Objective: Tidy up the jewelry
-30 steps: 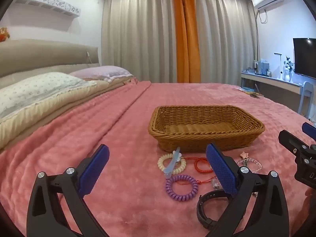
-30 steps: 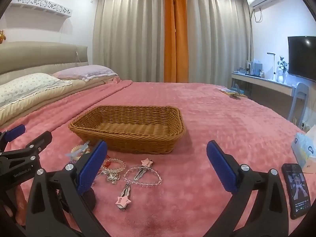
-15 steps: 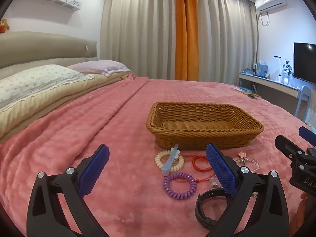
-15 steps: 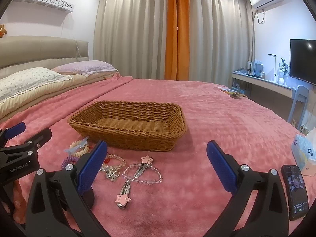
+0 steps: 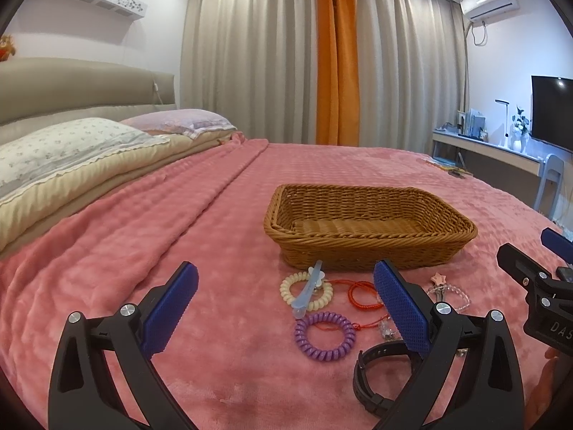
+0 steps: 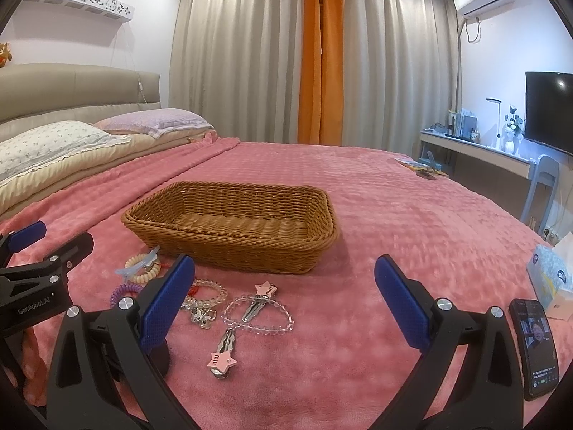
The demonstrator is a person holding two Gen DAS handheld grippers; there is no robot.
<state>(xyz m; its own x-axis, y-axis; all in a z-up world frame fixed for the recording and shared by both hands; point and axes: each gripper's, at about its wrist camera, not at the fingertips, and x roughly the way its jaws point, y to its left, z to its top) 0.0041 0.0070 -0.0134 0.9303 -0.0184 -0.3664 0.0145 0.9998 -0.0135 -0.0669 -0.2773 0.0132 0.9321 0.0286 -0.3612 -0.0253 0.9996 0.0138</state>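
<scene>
Start of task: both grippers, left gripper [image 5: 284,308] and right gripper [image 6: 284,304], spread wide, holding nothing. Jewelry pile [image 6: 200,297] lies on bed [image 6: 394,222] just before bare basket [image 6: 229,247]. Next: lower onto one piece, pinch.

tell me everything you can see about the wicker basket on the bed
The wicker basket is a shallow rectangular tray of tan-brown woven strands, with a twisted braided rim, sloping sides, rounded corners and a flat ribbed bottom. It sits upright on the pink blanket, and nothing shows inside it. The jewelry lies on the blanket in front of its near wall; the cream coil hair tie lies closest. Neither gripper touches it.
</scene>
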